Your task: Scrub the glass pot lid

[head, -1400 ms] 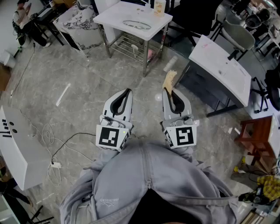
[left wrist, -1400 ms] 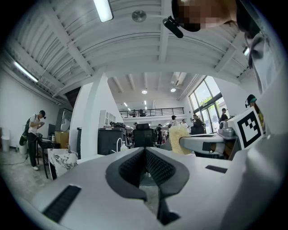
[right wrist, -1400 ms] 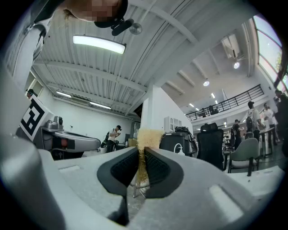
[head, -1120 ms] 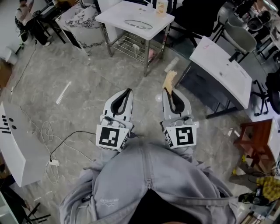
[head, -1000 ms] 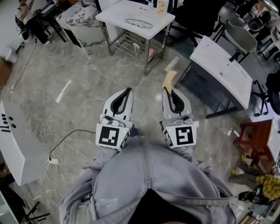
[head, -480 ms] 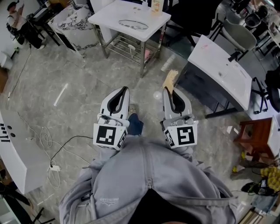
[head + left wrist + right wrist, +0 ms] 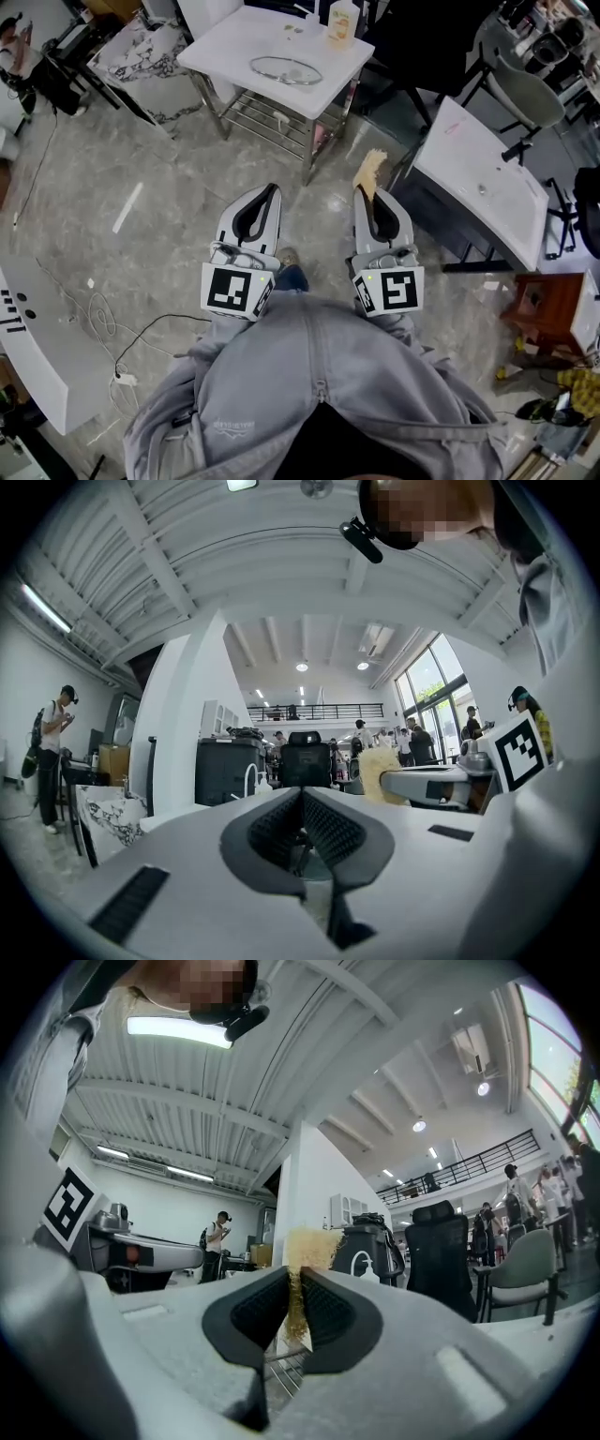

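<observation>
Two tools point level over the floor: left tool (image 7: pixel 272 189) closed, empty; right tool (image 7: pixel 362 192) clamped on a tan sponge (image 7: pixel 368 170). Ahead, a glass pot lid (image 7: pixel 285 69) lies on a white desk (image 7: pixel 230 45).

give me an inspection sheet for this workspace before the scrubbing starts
surface: white table, wire shelf underneath
job's things: glass pot lid lies flat on the table; scrub pad in the right gripper
clutter: bottle at the table's far edge
grippers: left gripper shut, empty; right gripper shut on the scrub pad
cables: loose cables on the floor at left
surroundings: second white table, red stool
</observation>
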